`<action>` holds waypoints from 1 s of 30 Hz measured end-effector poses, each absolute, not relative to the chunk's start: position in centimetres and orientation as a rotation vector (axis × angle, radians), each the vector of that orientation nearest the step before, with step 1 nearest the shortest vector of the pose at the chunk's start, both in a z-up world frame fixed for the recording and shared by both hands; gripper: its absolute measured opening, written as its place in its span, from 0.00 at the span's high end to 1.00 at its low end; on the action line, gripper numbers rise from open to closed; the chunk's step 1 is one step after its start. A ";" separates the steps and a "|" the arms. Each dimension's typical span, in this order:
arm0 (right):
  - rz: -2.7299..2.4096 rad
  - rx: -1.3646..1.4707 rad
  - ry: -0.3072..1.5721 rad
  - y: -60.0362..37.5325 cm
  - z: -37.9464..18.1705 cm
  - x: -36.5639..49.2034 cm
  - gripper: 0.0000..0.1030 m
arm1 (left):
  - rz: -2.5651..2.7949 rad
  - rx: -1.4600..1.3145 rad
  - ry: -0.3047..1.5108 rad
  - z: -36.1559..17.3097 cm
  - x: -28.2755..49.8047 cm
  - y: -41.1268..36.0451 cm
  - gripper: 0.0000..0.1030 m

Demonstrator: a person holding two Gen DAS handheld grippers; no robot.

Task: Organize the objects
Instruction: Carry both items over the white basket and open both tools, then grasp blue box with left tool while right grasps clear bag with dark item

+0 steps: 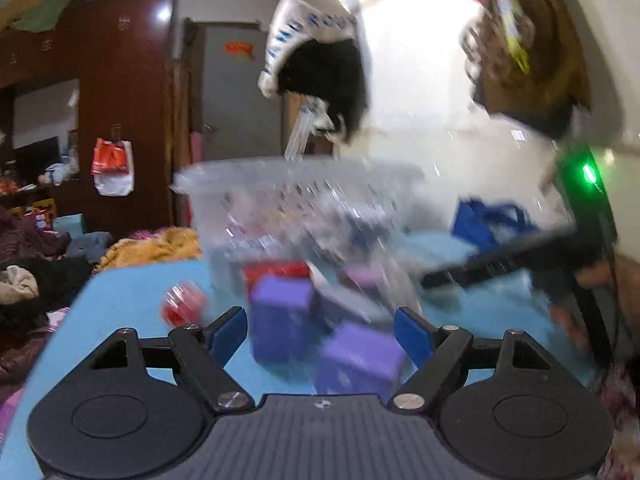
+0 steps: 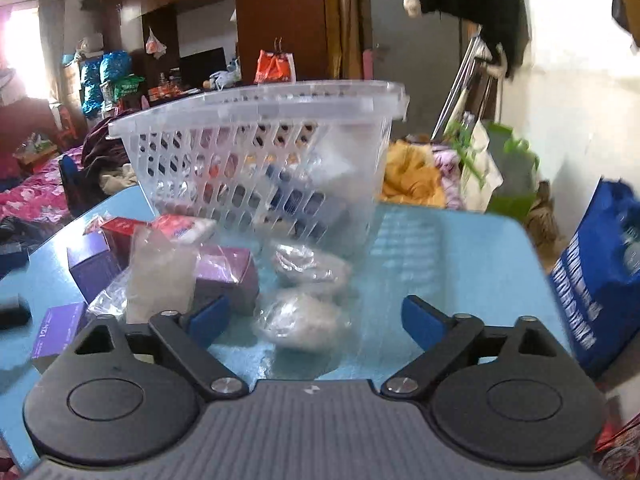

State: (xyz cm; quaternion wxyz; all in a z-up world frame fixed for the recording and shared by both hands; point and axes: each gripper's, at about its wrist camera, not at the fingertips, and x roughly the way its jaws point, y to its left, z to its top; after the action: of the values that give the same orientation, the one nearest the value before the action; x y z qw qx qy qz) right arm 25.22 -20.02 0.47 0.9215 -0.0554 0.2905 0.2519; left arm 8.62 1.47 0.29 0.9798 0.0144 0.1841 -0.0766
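A clear plastic basket [image 2: 248, 120] stands on the blue table [image 2: 460, 248] with several small items inside; it shows blurred in the left wrist view [image 1: 280, 184]. My left gripper [image 1: 320, 330] is open, with two purple boxes [image 1: 280, 320] between and just beyond its fingers. A red packet [image 1: 182, 306] lies to their left. My right gripper [image 2: 316, 316] is open and empty above a clear-wrapped white bundle [image 2: 300, 320]. A second bundle [image 2: 308, 264], a pink-purple box [image 2: 228, 272], purple boxes [image 2: 90, 264] and a red box [image 2: 120, 228] lie nearby. The right gripper also shows at the right of the left wrist view [image 1: 500, 260].
A blue printed bag [image 2: 600, 280] stands at the table's right edge, also blurred in the left wrist view [image 1: 488, 220]. A bed with piled clothes [image 1: 32, 272] lies left of the table. A dark wardrobe [image 1: 120, 100] and a white wall are behind.
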 end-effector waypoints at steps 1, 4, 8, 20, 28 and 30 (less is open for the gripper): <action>0.516 -0.114 0.612 -20.1 0.4 25.5 0.17 | -0.156 0.041 0.385 0.0 9.1 1.1 0.19; 0.543 -0.092 0.631 -20.2 0.2 25.9 0.22 | -0.176 0.054 0.421 -1.0 9.9 0.4 0.19; 0.547 -0.145 0.650 -19.4 -0.3 25.8 0.32 | -0.177 0.044 0.442 -2.0 10.0 0.3 0.19; 0.550 -0.094 0.571 -20.0 0.5 24.6 0.52 | -0.147 0.050 0.385 -2.5 9.0 0.4 0.49; 0.533 -0.059 0.510 -20.7 0.9 24.0 0.53 | -0.115 0.034 0.327 -1.2 7.8 2.1 0.49; 0.536 -0.048 0.497 -20.8 1.0 23.9 0.53 | -0.108 0.023 0.326 -1.0 7.9 2.7 0.49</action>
State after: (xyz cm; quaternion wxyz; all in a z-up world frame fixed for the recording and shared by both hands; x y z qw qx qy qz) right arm 23.90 -20.84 1.01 0.9337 -0.0234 0.2429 0.2619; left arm 7.92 2.66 -1.05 0.9852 0.0116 0.1624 -0.0537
